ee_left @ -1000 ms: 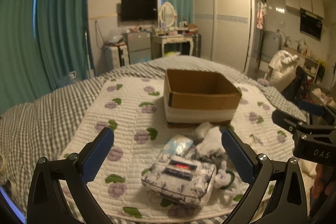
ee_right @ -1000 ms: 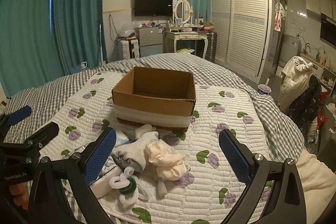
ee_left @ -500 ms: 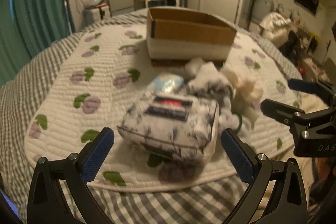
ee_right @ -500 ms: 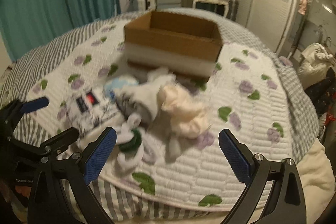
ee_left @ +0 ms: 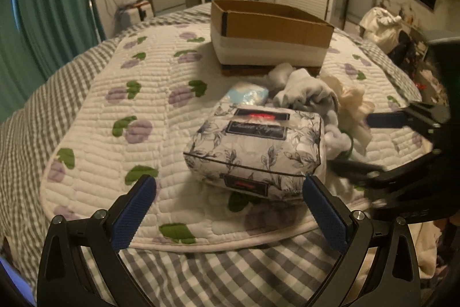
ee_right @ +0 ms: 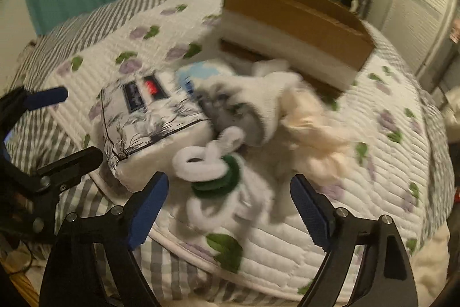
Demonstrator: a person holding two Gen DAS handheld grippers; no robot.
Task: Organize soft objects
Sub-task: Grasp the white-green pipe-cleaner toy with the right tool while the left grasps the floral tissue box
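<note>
The left gripper is standing spread and empty, with the tissue pack lying just above its fingertips at frame centre. The right gripper is closing, nothing pinched; the white-and-green fuzzy rings are lying just above its fingertips, near the cardboard box.

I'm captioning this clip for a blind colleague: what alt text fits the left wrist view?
The open left tool points at a floral tissue pack on a grape-print quilt. Behind it lie white socks and an open cardboard box; the right tool enters from the right.
</note>
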